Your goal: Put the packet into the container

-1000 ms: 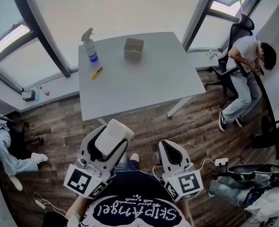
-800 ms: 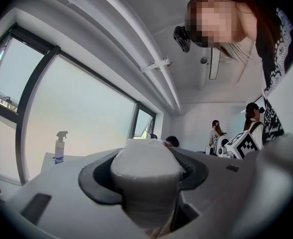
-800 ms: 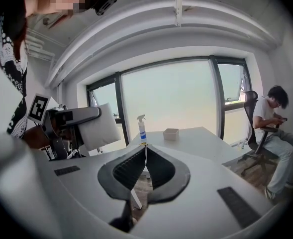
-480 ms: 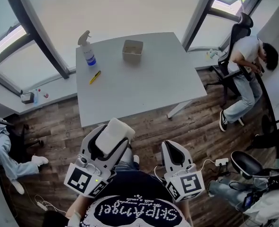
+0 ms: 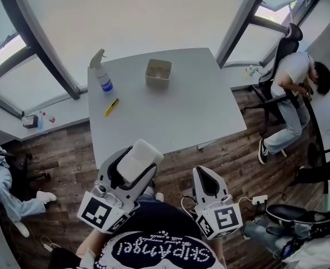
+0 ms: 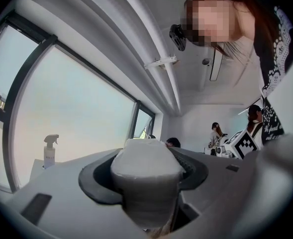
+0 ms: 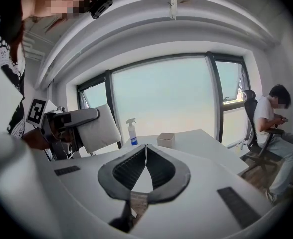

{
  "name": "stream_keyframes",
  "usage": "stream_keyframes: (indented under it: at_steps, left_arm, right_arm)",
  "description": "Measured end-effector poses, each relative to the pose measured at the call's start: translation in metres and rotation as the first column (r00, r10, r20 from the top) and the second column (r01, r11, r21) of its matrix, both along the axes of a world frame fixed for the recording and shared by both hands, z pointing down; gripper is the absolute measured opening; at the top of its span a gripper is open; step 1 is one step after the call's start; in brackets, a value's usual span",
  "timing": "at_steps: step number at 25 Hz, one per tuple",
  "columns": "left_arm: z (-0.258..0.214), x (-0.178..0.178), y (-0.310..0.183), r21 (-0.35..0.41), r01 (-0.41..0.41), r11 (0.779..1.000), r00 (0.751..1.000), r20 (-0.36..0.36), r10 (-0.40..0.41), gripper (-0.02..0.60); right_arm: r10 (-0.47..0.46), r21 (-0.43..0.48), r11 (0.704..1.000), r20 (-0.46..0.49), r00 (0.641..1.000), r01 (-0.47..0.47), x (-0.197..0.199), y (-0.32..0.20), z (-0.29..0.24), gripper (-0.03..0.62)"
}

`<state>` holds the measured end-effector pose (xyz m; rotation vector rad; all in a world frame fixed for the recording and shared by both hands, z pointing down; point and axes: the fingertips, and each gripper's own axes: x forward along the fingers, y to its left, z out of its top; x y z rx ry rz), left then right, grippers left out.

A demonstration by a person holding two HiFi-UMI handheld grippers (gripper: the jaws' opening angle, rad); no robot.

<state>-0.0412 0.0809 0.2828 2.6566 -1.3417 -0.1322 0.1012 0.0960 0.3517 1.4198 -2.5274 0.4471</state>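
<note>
A white packet (image 5: 139, 159) is clamped in my left gripper (image 5: 132, 167), held near the person's body, short of the table's near edge. In the left gripper view the packet (image 6: 146, 171) fills the space between the jaws. The beige open container (image 5: 158, 72) stands on the far half of the grey table (image 5: 176, 108); it also shows small in the right gripper view (image 7: 165, 140). My right gripper (image 5: 207, 184) hangs beside the left one with its jaws closed tip to tip and nothing between them (image 7: 146, 148). The packet (image 7: 99, 128) appears at the left of that view.
A spray bottle (image 5: 101, 72) stands at the table's far left corner, with a yellow pen-like tool (image 5: 112, 106) lying in front of it. A person sits in an office chair (image 5: 291, 91) at the right. Another seated person's legs (image 5: 8, 189) show at the left. Wood floor surrounds the table.
The view has shifted a little closer to the table, which sits slightly lower in the frame. Both grippers keep their pose, the left still holding the packet.
</note>
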Motion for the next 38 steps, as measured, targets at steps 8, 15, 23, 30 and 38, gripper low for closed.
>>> stream_keyframes:
  at_steps: [8,15,23,30,38]
  left_arm:
    - [-0.001,-0.010,-0.034,-0.014,-0.009,1.000,1.000,0.004,0.009,0.273]
    - [0.005,-0.018,-0.052,-0.017,-0.027,0.999,1.000,0.009,0.027,0.273]
    - [0.008,-0.035,-0.067,-0.029,-0.025,0.999,1.000,-0.002,0.025,0.273]
    - [0.012,-0.049,-0.073,-0.021,-0.024,0.999,0.999,0.021,0.025,0.273]
    - [0.020,-0.053,-0.069,-0.055,-0.014,0.998,1.000,0.018,0.015,0.275]
  right_arm:
    - [-0.010,-0.010,1.000,-0.006,1.000,0.010,-0.015,-0.033,-0.002,0.015]
    - [-0.001,-0.015,1.000,-0.005,1.000,0.001,-0.024,-0.051,0.001,0.015]
    - [-0.007,-0.018,1.000,-0.005,1.000,0.007,-0.044,-0.069,0.006,0.015]
    - [-0.010,-0.021,1.000,-0.005,1.000,0.009,-0.056,-0.071,0.010,0.015]
    - [-0.016,-0.030,0.999,-0.012,1.000,0.016,-0.057,-0.074,0.014,0.015]
